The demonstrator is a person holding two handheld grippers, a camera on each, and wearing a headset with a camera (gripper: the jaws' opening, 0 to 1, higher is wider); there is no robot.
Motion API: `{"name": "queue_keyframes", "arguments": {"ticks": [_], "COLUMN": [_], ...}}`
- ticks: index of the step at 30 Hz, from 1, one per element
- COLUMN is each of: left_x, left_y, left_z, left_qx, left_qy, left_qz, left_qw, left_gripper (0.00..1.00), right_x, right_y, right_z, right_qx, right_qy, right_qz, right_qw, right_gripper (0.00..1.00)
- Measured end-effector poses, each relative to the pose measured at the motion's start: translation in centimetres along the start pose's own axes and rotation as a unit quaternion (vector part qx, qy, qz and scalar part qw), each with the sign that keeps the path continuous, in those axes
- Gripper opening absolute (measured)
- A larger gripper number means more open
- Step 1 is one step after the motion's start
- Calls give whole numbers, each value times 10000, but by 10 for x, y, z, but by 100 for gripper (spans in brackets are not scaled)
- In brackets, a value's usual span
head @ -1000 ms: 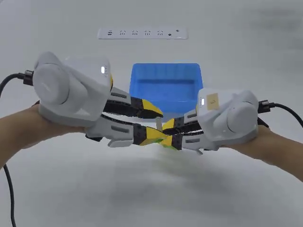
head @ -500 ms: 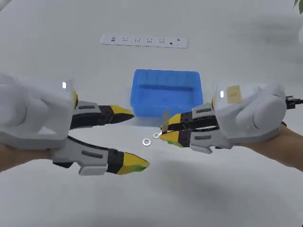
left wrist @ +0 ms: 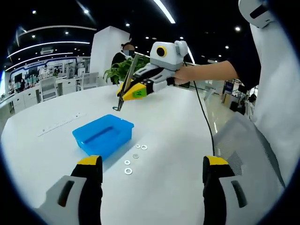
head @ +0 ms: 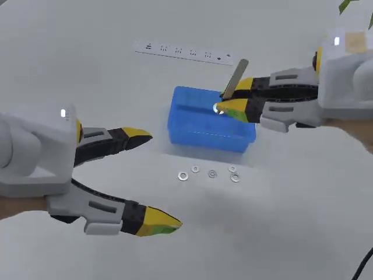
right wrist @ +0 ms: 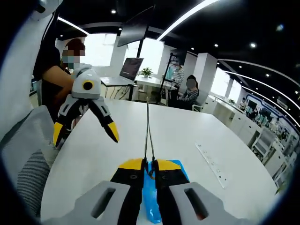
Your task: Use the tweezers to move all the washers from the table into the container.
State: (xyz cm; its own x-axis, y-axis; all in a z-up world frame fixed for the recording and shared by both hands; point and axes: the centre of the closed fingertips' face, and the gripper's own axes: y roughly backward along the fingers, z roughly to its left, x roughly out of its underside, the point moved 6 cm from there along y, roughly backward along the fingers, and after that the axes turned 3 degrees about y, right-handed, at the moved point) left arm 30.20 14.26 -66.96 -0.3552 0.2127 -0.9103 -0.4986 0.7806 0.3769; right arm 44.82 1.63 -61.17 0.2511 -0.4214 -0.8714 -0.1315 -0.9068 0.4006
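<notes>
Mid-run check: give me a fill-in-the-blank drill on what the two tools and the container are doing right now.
1. The right tool is shut on the ____.
2. What it grips hangs with its tips over the ____ container.
3. The left tool holds nothing, and its jaws stand ____.
4. Loose washers lie on the ____, just outside the container's near wall.

Missing words: tweezers; blue; open; table.

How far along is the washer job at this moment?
Done: nothing clearly visible inside the container. In hand: the right gripper, shut on the tweezers, holds what looks like a washer over the container. Remaining: about five washers lie on the table beside it; the left gripper is open.
</notes>
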Motion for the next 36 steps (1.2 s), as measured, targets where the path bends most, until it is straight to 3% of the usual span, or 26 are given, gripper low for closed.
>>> {"name": "queue_keyframes", "arguments": {"ticks": [3, 6, 10, 14, 18, 20, 23, 36], "left_x": [3, 6, 10, 14, 12, 15, 19, 19], "left_y": [4, 7, 11, 15, 19, 20, 21, 23], "left_z": [1, 3, 7, 10, 13, 13, 13, 8], "left_qx": [-40, -144, -272, -371, -472, -479, -510, -578], "left_qy": [174, 164, 216, 288, 416, 412, 455, 540], "left_qz": [-65, -62, 4, 69, -18, 76, 171, 172], "left_qw": [9998, 9997, 9994, 9989, 9980, 9980, 9975, 9967], "left_gripper": [99, 99, 99, 99, 99, 99, 99, 99], "right_x": [12, 30, 57, 74, 86, 93, 97, 96], "right_y": [-12, -27, -47, -63, -76, -80, -83, -84], "right_z": [-20, -28, -25, -15, -10, -9, -8, -6], "right_qx": [135, 138, 0, -125, -141, -140, -165, -189], "right_qy": [-149, -337, -552, -680, -725, -753, -785, -795], "right_qz": [-6, 75, 337, 425, 461, 513, 541, 452], "right_qw": [9998, 9993, 9979, 9967, 9962, 9957, 9953, 9956], "right_gripper": [9, 9, 9, 9, 9, 9, 9, 9]}}
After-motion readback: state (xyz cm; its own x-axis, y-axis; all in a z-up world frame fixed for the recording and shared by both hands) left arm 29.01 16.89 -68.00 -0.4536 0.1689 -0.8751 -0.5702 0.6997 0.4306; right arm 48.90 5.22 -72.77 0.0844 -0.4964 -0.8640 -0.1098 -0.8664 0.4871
